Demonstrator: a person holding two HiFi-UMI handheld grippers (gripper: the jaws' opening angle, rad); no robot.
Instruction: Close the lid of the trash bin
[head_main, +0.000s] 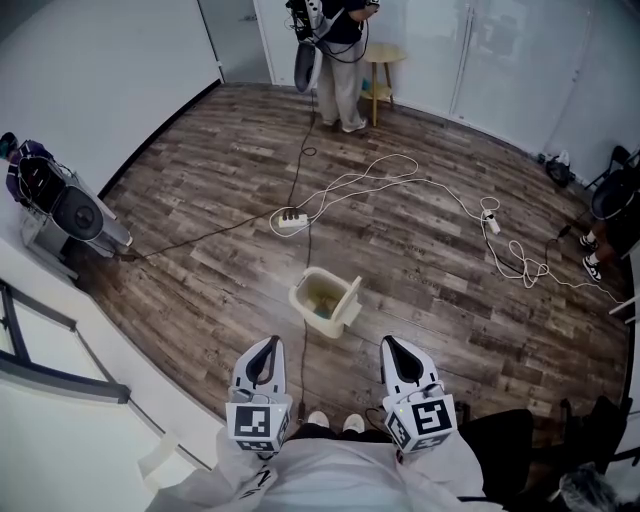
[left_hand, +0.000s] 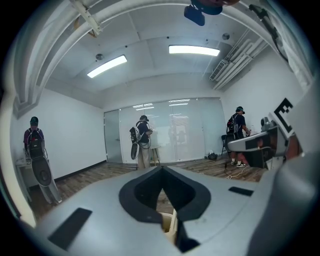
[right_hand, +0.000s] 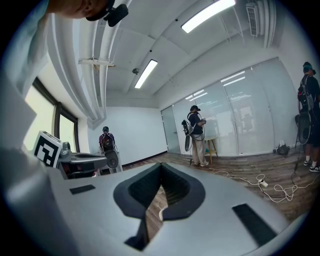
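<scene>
Since left gripper (head_main: 271, 346) & right gripper (head_main: 393, 346) are closed on nothing, push w/ one: tip raised lid (head_main: 348, 298) of cream plastic trash bin (head_main: 301, 297) down

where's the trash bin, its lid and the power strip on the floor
trash bin (head_main: 312, 291), head view, the inner wall of the open bin
lid (head_main: 349, 299), head view, the flap standing up at the bin's right side
power strip (head_main: 291, 219), head view, middle of the white block
</scene>
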